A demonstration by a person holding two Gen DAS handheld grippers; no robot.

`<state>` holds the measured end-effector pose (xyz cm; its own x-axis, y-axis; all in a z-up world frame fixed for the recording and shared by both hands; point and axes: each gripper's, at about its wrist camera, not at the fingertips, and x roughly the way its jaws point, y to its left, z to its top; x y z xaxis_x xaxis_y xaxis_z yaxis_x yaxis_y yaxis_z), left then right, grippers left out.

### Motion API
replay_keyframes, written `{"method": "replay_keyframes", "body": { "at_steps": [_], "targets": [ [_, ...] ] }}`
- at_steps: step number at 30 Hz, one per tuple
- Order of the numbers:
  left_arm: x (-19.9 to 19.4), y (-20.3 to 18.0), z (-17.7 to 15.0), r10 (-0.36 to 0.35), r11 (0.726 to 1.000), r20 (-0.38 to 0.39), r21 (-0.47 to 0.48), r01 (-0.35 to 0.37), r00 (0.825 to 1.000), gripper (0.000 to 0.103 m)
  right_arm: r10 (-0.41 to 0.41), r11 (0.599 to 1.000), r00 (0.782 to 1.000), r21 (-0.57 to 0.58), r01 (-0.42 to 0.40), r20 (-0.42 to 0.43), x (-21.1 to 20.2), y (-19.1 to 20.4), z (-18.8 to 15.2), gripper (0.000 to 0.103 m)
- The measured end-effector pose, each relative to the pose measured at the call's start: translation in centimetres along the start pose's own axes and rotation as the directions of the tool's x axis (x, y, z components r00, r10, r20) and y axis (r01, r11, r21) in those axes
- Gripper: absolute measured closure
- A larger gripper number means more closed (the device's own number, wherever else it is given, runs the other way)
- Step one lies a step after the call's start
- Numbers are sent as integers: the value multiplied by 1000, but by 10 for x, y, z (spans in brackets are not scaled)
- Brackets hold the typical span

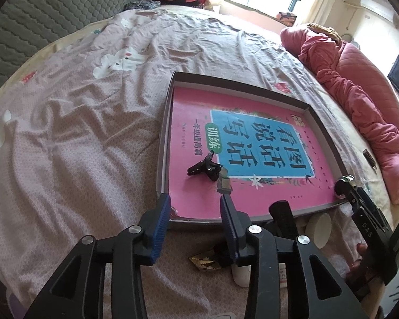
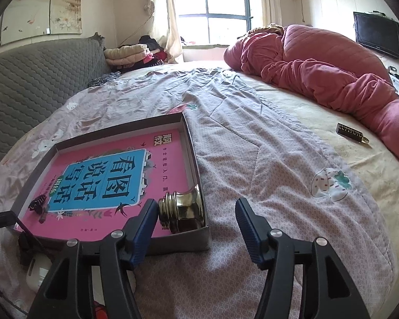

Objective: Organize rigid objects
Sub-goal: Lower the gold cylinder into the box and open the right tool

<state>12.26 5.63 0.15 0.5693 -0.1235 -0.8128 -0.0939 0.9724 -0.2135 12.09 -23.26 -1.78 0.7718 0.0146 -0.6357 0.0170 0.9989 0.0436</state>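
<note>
Both hand-held grippers hang empty — left hand-held gripper narrowly parted, right hand-held gripper wide. Black clip and brass fitting lie in the box (bed-borne); approach the gold trinket low, squarely.

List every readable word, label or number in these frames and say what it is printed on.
"看图说话写话": large title on the pink book in the shallow box.
"训练": green tag on that cover.
"一年级提高篇": line beside the title.
"DAS": right gripper body.
Lettering on the dark tag on the bedsheet: too blurred.
</note>
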Motion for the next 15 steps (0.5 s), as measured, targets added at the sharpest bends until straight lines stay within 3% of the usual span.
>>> {"method": "replay_keyframes", "body": {
  "at_steps": [7,15],
  "targets": [
    [-13,-1,-8,-19,1000,30,3,19,999,53,13,1000,1000,16,-13,12,-5,-4,0,43],
    [-27,5,-17,-20,1000,63,1,20,998,52,8,1000,1000,27,-8,4,-4,-6,0,42]
  ]
}}
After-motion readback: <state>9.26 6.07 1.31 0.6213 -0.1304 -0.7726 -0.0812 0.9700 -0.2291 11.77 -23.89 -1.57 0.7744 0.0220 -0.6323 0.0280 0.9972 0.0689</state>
